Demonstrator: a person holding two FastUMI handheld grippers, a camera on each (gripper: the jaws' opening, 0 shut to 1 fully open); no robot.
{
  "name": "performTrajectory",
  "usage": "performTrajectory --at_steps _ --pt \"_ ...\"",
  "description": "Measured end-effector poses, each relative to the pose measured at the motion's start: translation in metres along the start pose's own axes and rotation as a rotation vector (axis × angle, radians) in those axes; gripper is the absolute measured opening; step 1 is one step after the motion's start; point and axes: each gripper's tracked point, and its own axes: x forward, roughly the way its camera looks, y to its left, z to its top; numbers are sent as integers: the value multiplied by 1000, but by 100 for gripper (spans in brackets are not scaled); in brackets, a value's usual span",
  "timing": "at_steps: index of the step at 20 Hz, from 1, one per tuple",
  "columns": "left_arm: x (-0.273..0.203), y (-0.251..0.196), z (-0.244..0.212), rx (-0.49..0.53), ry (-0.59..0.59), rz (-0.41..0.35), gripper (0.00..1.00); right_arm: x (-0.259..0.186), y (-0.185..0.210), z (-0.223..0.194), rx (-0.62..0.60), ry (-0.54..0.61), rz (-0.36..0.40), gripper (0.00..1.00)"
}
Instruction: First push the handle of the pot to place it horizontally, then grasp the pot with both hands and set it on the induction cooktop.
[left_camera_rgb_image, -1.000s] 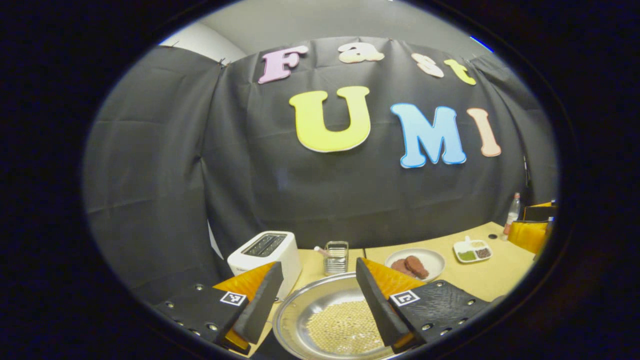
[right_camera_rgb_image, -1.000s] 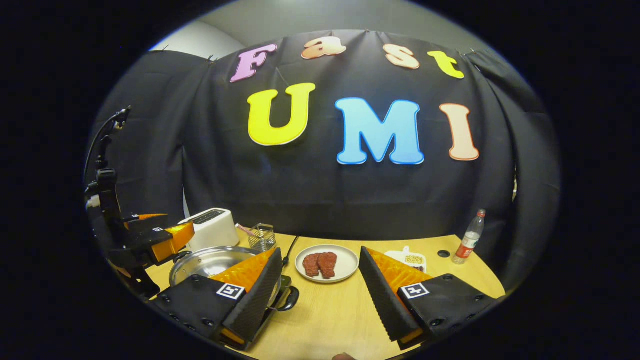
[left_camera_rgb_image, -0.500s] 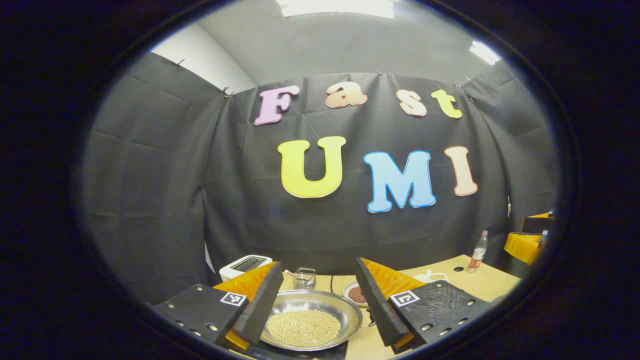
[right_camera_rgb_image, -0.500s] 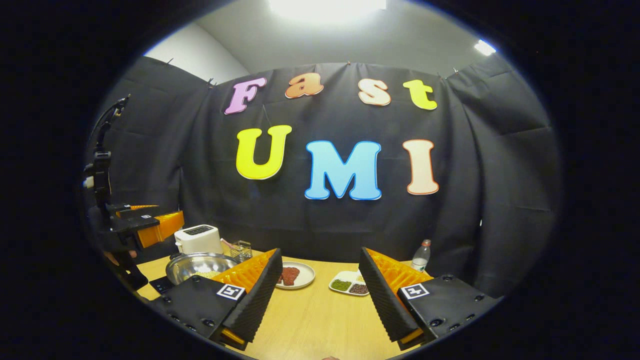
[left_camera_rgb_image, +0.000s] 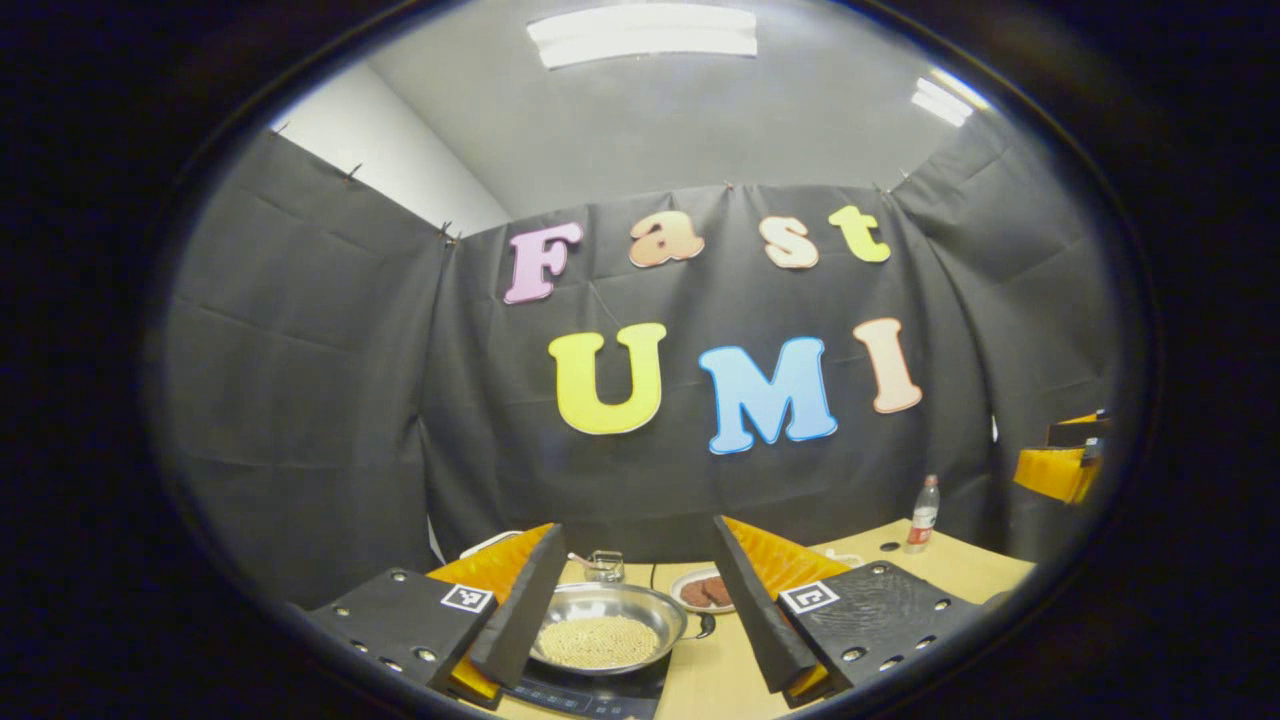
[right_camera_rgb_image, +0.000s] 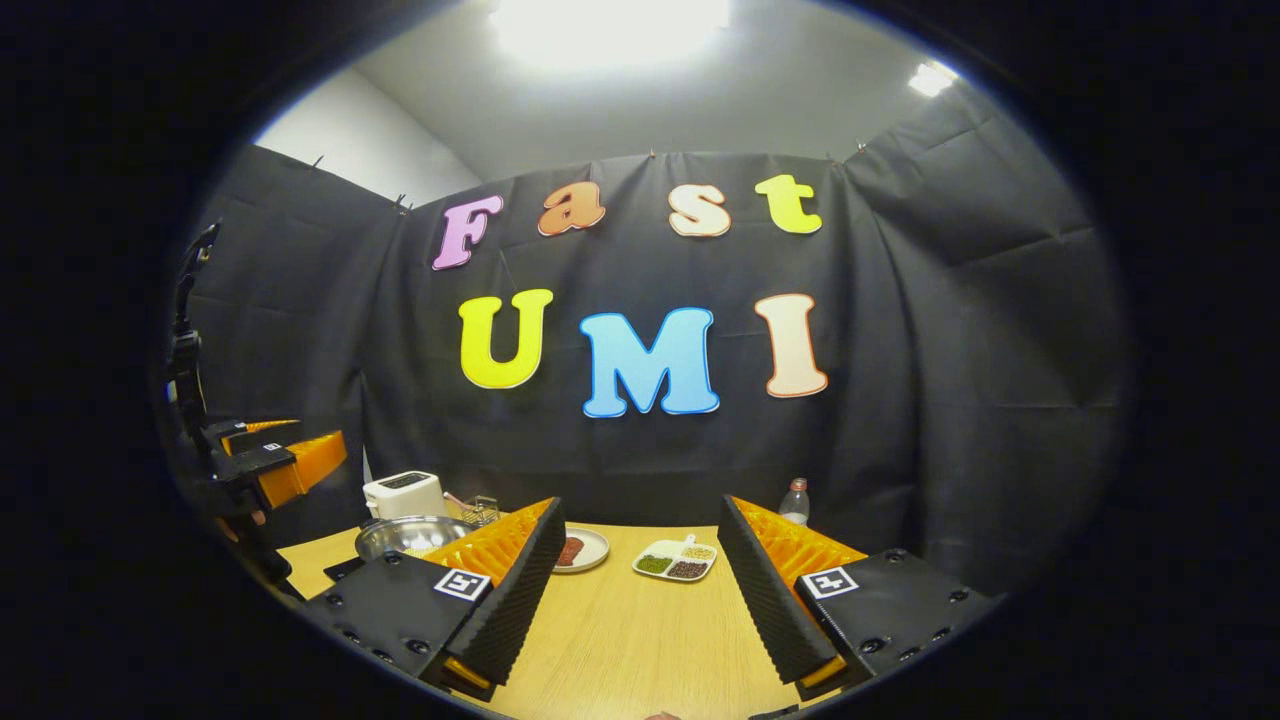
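At the bottom of the left gripper view, the left gripper (left_camera_rgb_image: 635, 620) is holding its fingers wide apart with nothing in them. Between them, a bit farther off, the pot (left_camera_rgb_image: 605, 625) full of little beans is sitting on the black induction cooktop (left_camera_rgb_image: 590, 690), so the job looks done. Low in the right gripper view, the right gripper (right_camera_rgb_image: 640, 600) is gaping wide too, over the bare table (right_camera_rgb_image: 640, 650). Farther back, a plate (right_camera_rgb_image: 580, 550) is resting.
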Motion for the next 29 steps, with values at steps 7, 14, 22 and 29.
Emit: performTrajectory --at_steps 7,14,22,29 --pt "-42 9 8 -35 -5 -27 88 -38 5 7 7 2 -59 93" --pt "-65 27 7 -56 -2 -34 86 -69 11 5 4 -4 -99 97" --pt "-76 32 9 -58 -5 -42 86 -76 19 7 4 -12 -94 97" --pt "-73 36 12 -58 -9 -53 86 -75 20 10 2 -19 -105 97"
